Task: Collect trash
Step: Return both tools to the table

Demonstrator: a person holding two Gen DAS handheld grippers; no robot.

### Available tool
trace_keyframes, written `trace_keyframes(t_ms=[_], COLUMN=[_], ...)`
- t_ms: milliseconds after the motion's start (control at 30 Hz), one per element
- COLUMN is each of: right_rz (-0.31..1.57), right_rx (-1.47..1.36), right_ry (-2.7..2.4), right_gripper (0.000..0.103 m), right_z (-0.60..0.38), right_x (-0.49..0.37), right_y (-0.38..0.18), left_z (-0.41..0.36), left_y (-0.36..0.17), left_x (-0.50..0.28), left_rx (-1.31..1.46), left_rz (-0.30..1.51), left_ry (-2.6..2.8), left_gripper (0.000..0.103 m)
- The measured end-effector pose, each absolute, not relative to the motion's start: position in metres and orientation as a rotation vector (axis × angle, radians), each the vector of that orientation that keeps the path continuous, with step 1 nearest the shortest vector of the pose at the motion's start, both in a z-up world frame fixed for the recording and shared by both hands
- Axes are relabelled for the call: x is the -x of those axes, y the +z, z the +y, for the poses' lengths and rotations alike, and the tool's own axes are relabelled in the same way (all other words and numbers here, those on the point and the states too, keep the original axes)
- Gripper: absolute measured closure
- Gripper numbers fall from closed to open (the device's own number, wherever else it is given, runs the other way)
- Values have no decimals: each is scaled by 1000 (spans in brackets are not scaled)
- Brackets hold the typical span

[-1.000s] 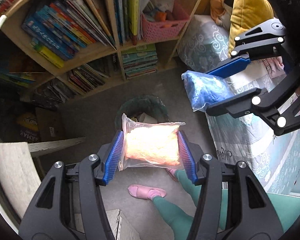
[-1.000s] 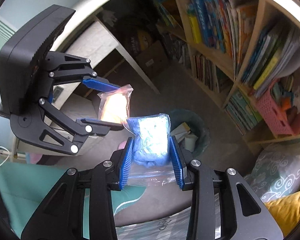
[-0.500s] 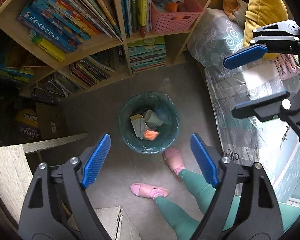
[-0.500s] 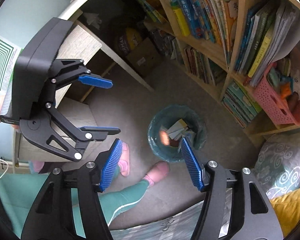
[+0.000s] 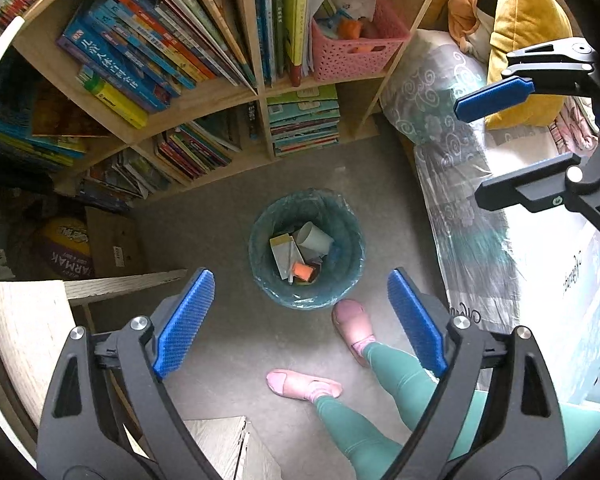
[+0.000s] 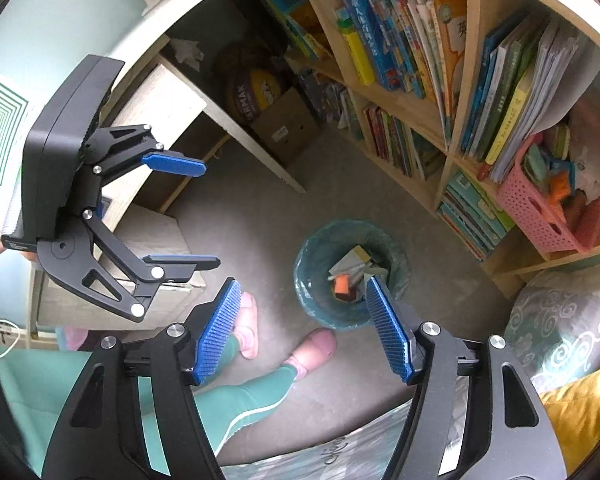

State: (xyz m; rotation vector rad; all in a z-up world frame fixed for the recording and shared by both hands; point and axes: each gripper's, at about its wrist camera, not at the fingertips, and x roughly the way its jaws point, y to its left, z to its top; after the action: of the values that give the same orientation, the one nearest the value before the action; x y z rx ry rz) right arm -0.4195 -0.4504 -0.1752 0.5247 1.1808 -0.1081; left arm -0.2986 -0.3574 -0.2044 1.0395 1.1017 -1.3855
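Both bags gone from tongs | left tongs (image 5: 300,320), right tongs (image 6: 305,330) released | bin (image 5: 260,248) between bookshelf (image 5: 220,96), slippers (image 5: 353,326)

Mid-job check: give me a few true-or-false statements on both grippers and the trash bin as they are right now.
1. The left gripper is open and holds nothing. True.
2. The right gripper is clamped on a blue bag. False: it is open and holds nothing.
3. The trash bin stands on the floor, lined with a green bag. True.
4. The trash bin holds nothing. False: a paper cup and an orange piece lie inside.
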Motion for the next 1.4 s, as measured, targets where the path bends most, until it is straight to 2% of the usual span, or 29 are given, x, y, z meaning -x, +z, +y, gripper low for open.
trace_keyframes(t_ms=[67, 167, 233, 267, 567, 867, 1400], right_rz=[1177, 1163, 1159, 1155, 1106, 1038, 974], right_rx=[-520, -509, -510, -515, -514, -358, -110], right_ry=[-109, -113, -123, -131, -94, 10, 240], right_gripper=[34, 26, 15, 13, 13, 13, 13], right_z=[-449, -445, -443, -442, -428, -393, -307], right_x=[419, 416, 414, 412, 387, 327, 183], right_y=[-169, -158, -150, -145, -95, -38, 7], left_z=[-354, -349, -344, -342, -305, -252, -121], left_y=[-197, -186, -175, -171, -113, -66, -28], left_x=[297, 293, 288, 286, 258, 199, 75], left_rx=[-1025, -1010, -991, -985, -895, -796, -547], left_rz=[1090, 1076, 1071, 1067, 995, 917, 921], left_ry=[-1383, -1380, -1374, -1375, -1334, -1203, -867], left_gripper=[12, 12, 9, 7, 7, 7, 7])
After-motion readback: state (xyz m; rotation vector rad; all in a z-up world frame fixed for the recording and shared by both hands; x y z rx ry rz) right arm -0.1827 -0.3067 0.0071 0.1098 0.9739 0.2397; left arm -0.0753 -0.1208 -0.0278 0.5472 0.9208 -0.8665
